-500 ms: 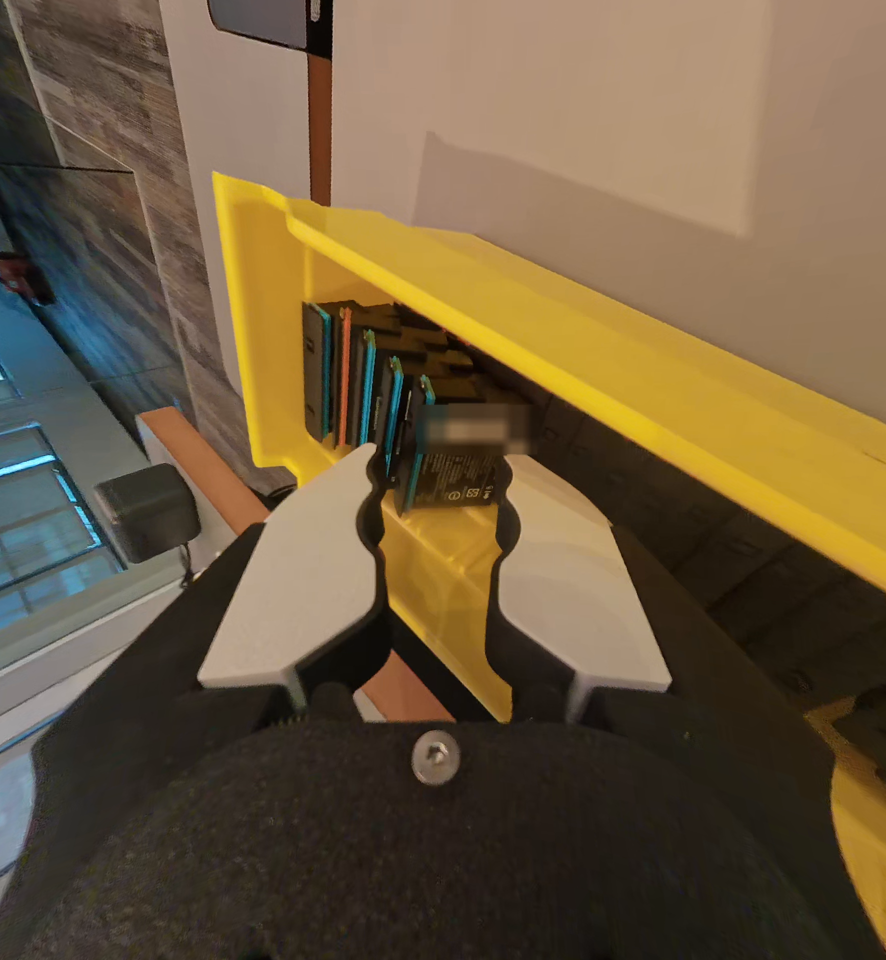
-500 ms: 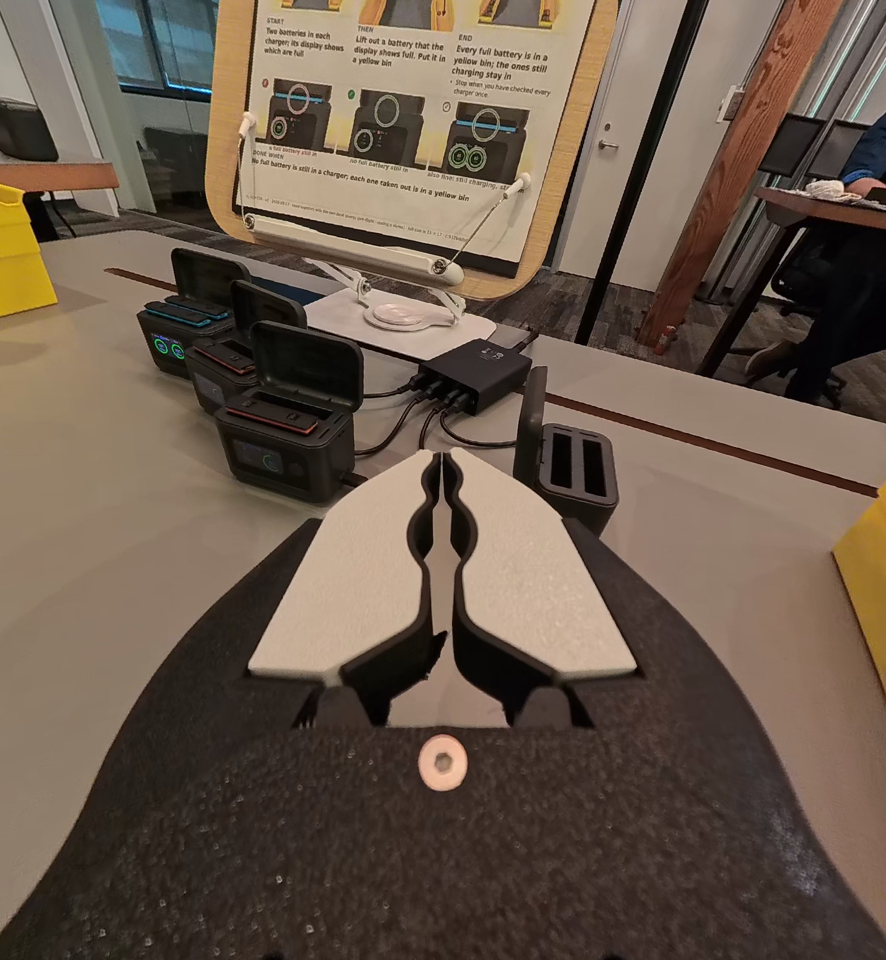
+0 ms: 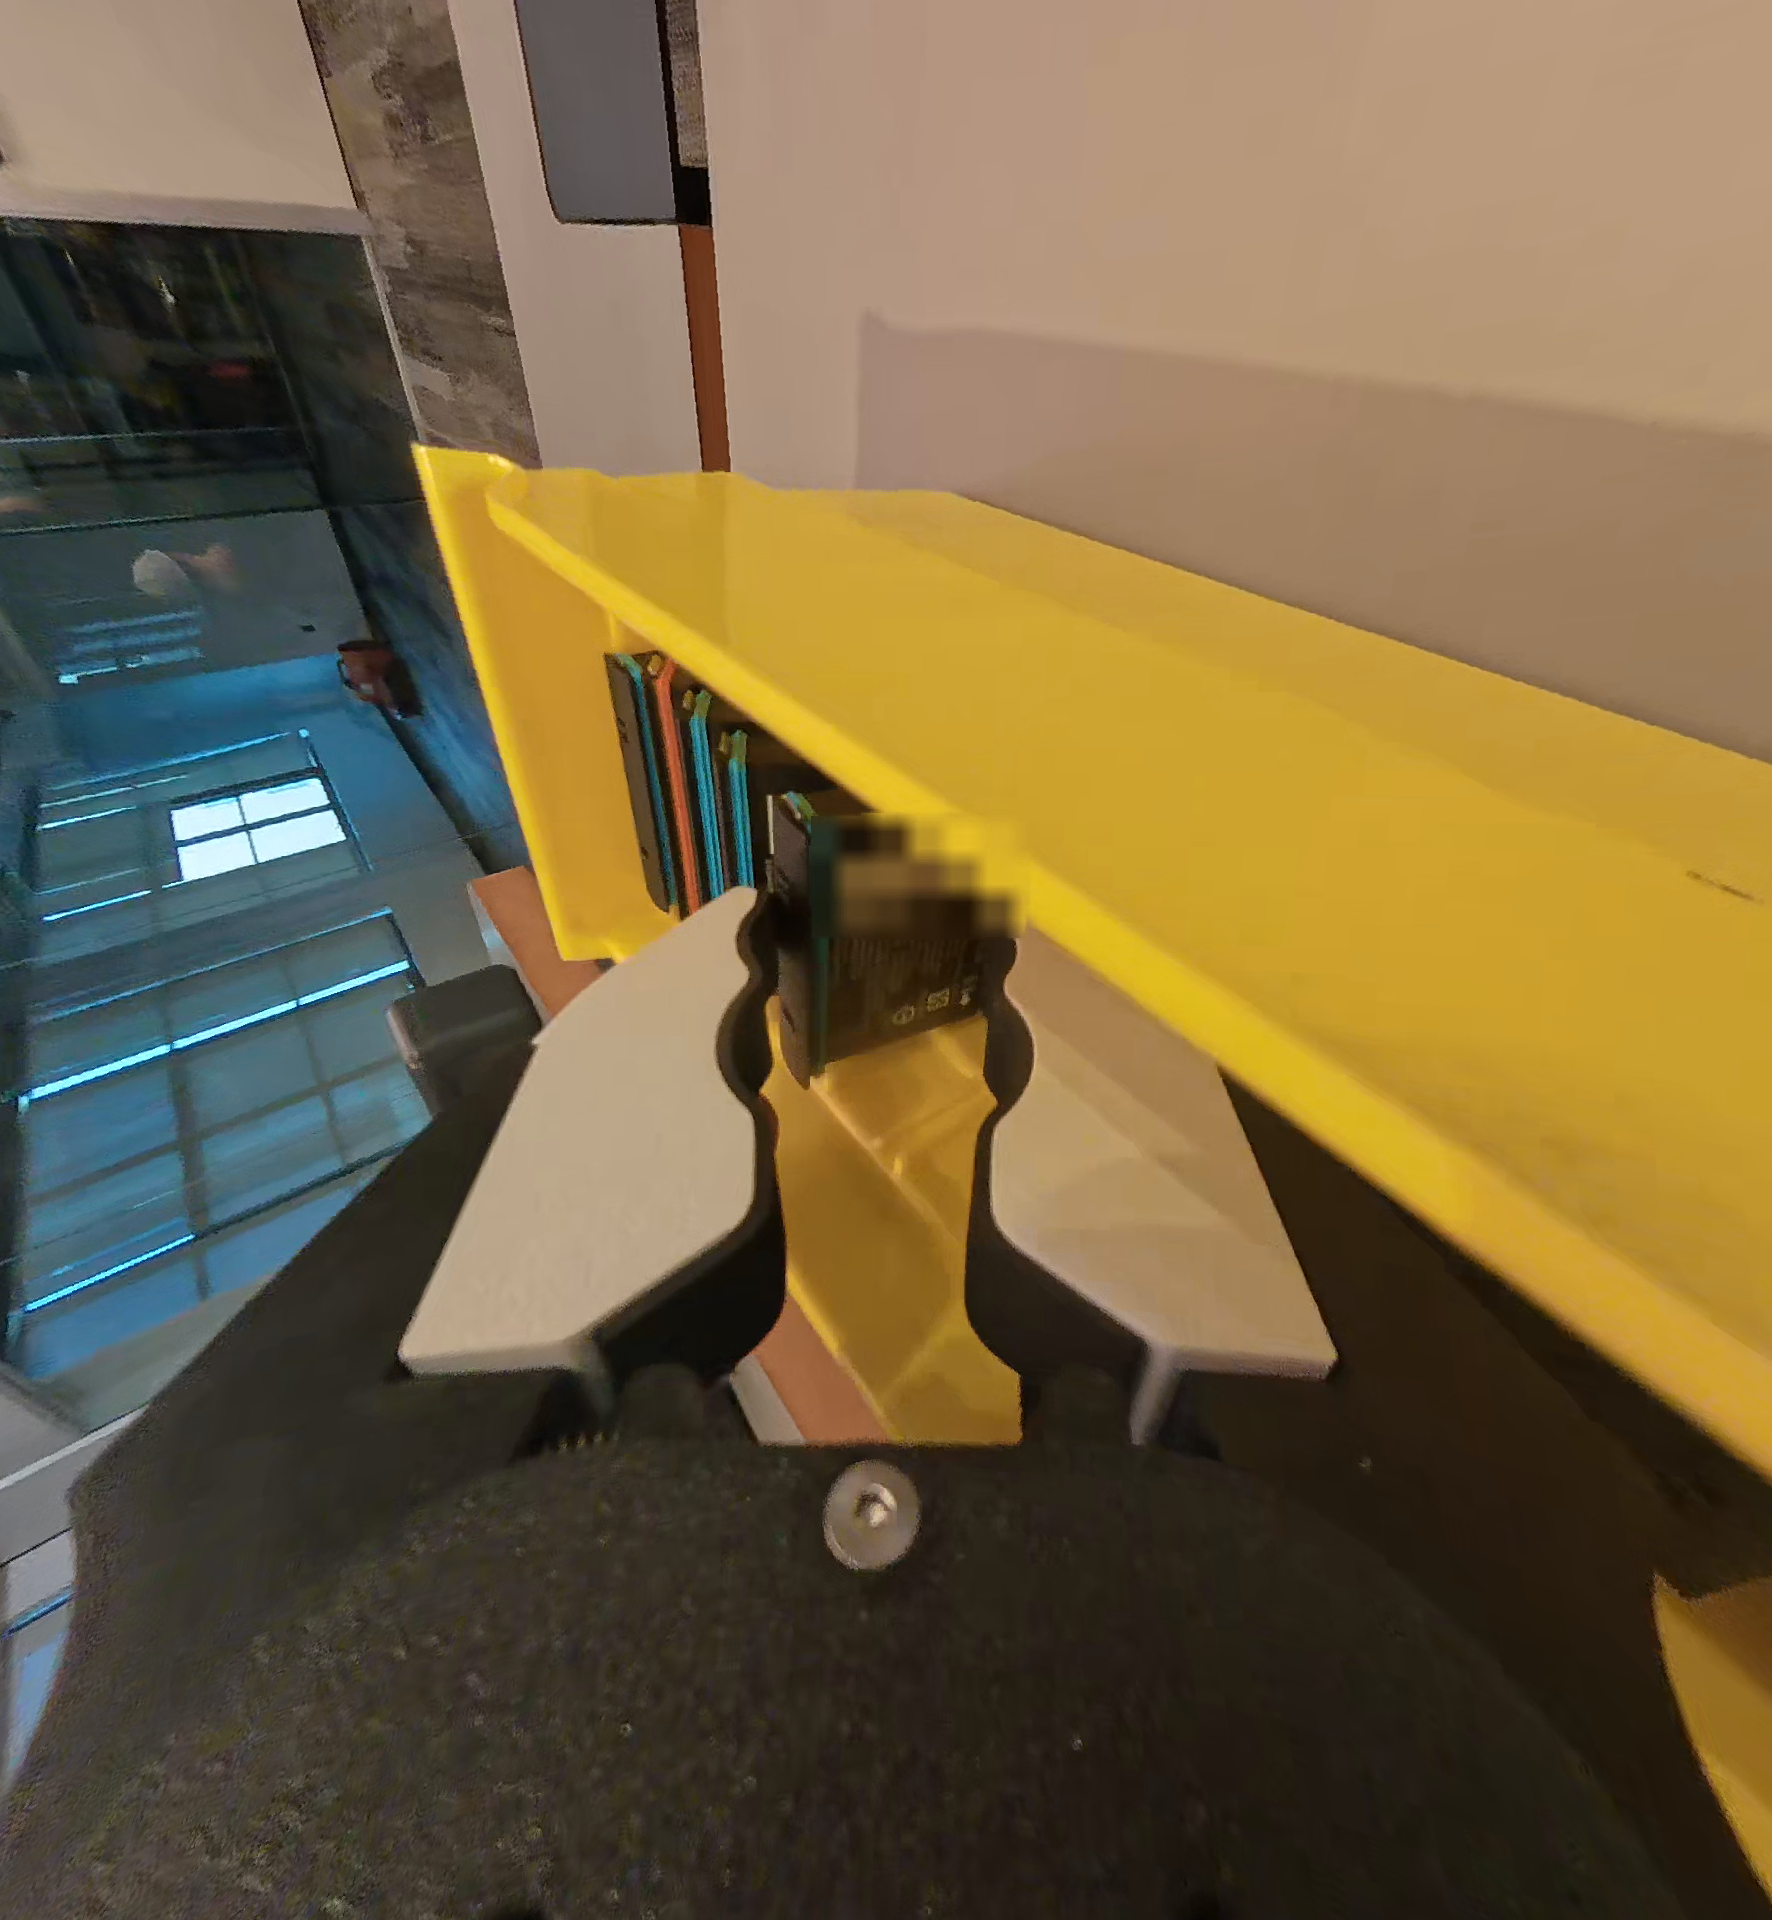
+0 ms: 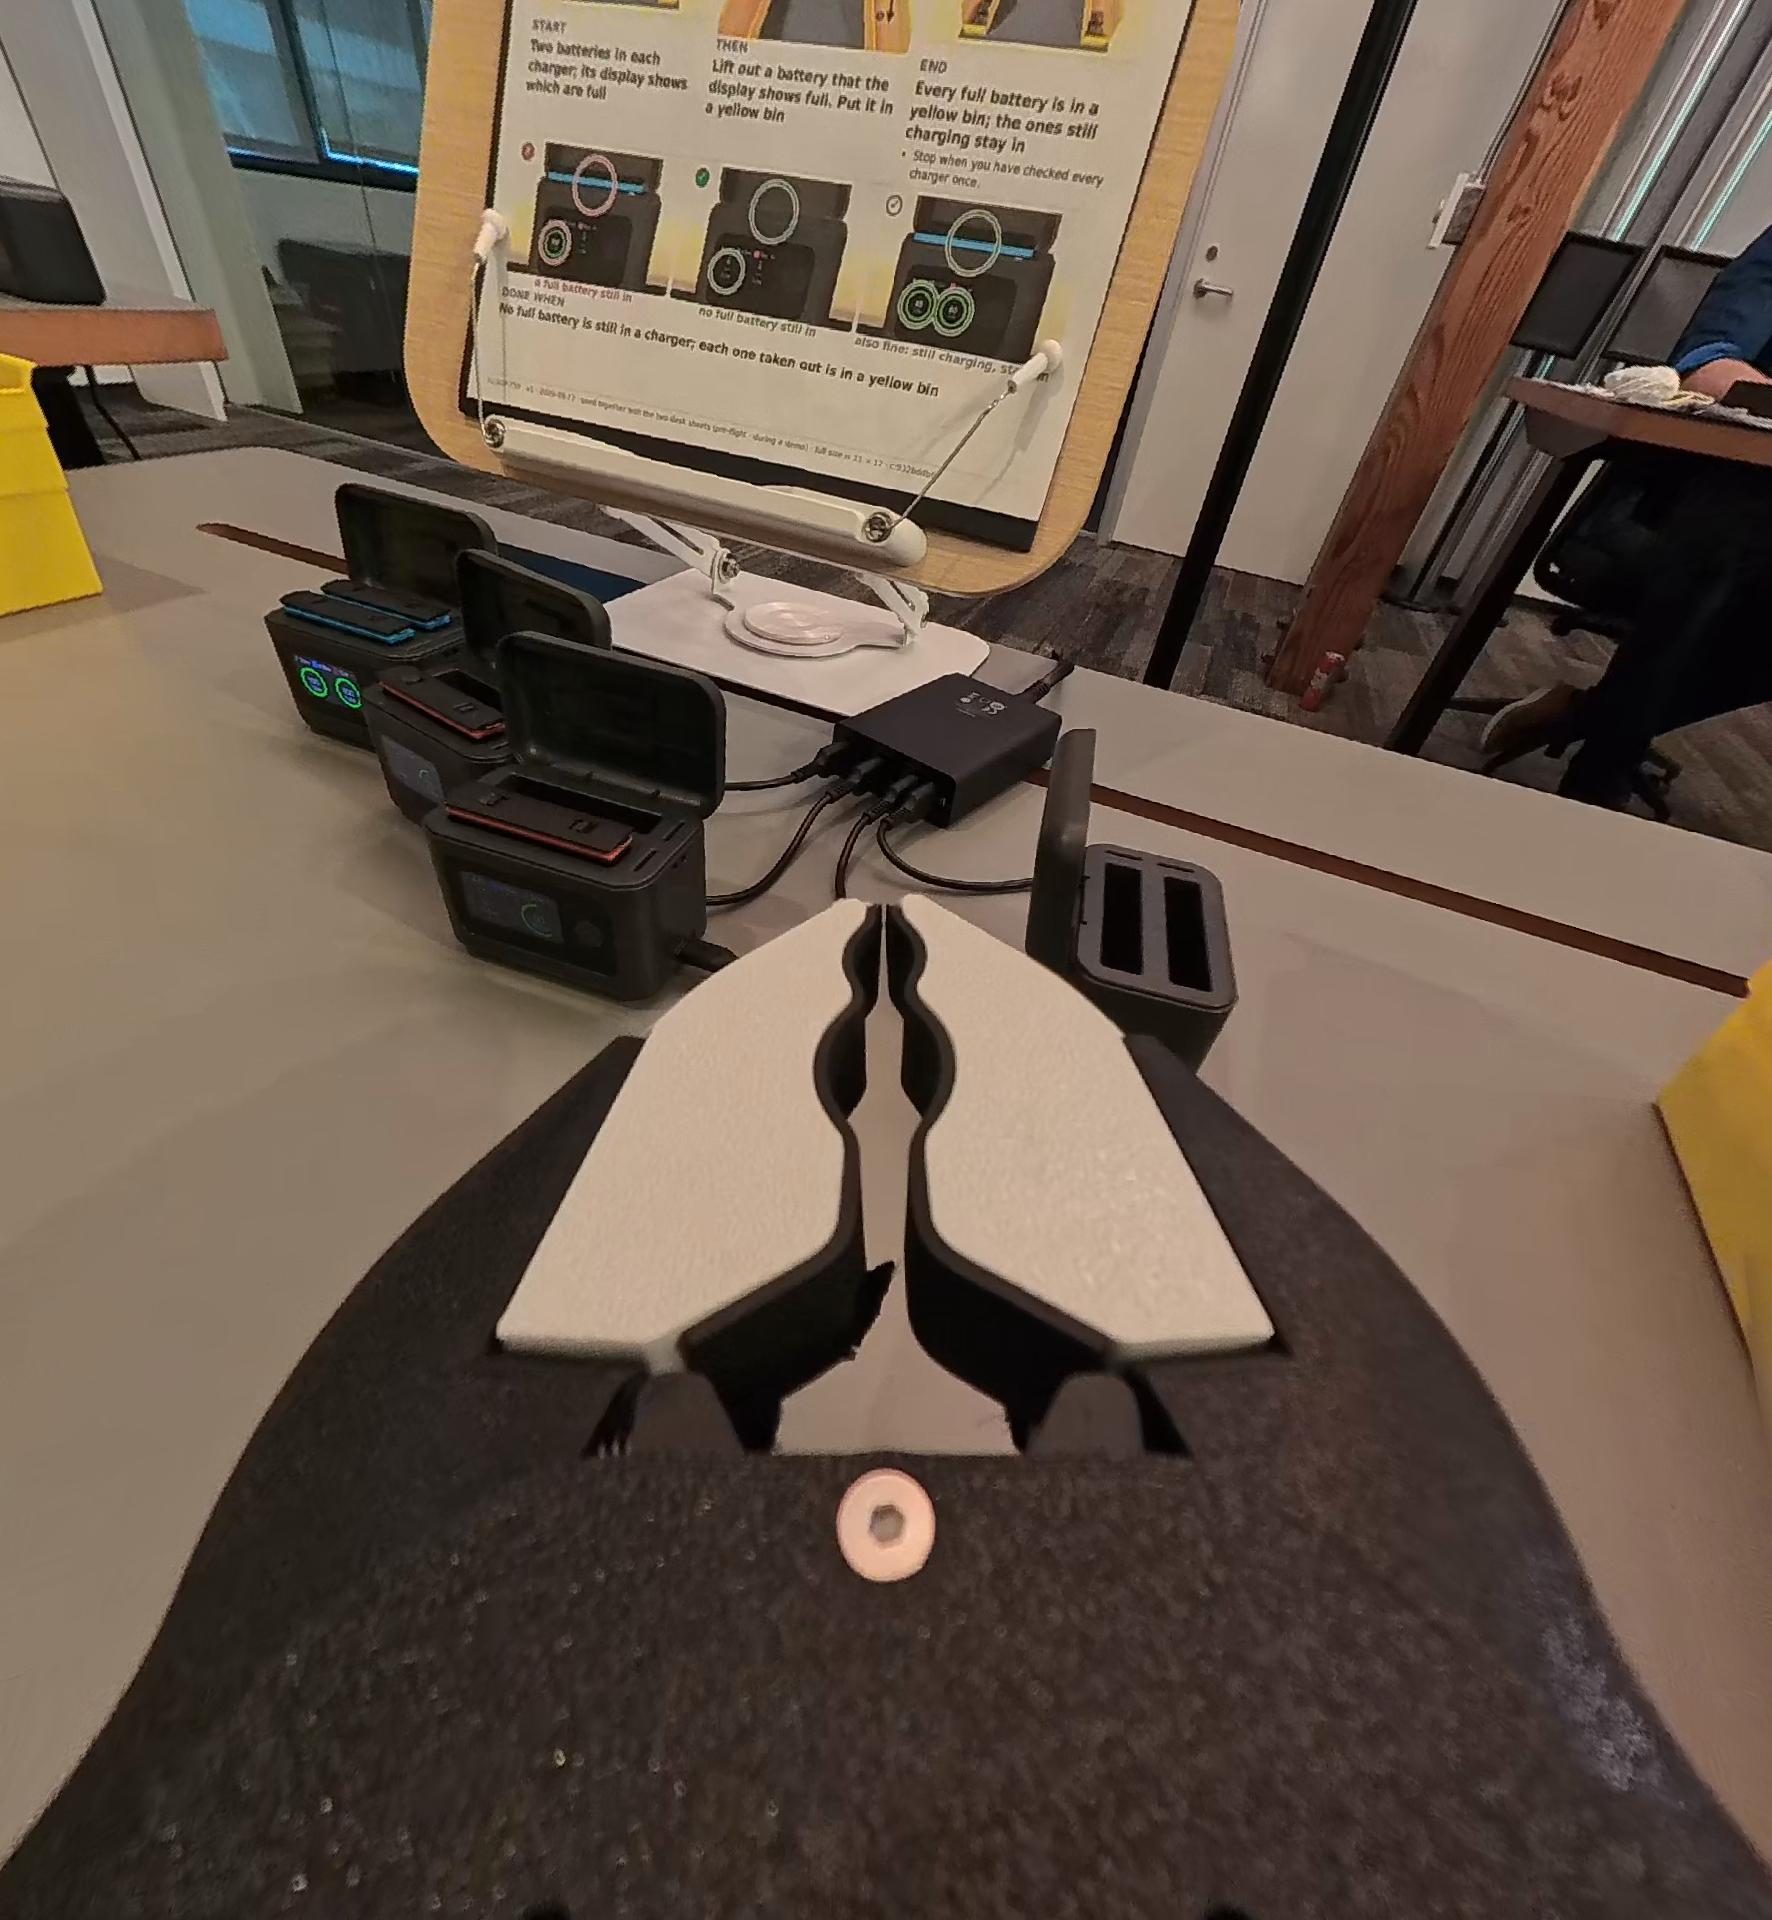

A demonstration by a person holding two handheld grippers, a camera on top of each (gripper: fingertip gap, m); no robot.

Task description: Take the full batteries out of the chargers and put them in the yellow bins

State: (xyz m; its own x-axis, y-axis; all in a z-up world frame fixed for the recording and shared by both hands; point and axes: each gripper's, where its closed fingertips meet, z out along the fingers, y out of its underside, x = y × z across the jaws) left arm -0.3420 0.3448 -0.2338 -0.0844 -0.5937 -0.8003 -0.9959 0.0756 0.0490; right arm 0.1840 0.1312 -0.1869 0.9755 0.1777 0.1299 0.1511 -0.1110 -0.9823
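Battery, black slab with teal edge (image 3: 892, 977), is clamped in left gripper (image 3: 882, 956) at open yellow plastic bin (image 3: 1277, 831), near its end wall, beside stacked batteries (image 3: 684, 790). Suggest lowering it fully inside before releasing. Right gripper (image 4: 884, 914) idles nearly closed, empty, above grey bench (image 4: 186, 987) facing black chargers (image 4: 570, 883).

Glossy plastic, matt foam, smooth tabletop

The glossy yellow plastic bin (image 3: 1225, 831) shines; the black textured gripper body (image 3: 861, 1714) looks rough and matt, with a bright metal screw (image 3: 869, 1514). The pale grey fingers (image 4: 716, 1143) are finely grained, the matt black plastic chargers (image 4: 570, 883) sit on a smooth beige tabletop (image 4: 186, 987), beside a rough-grained wooden post (image 4: 1484, 312).
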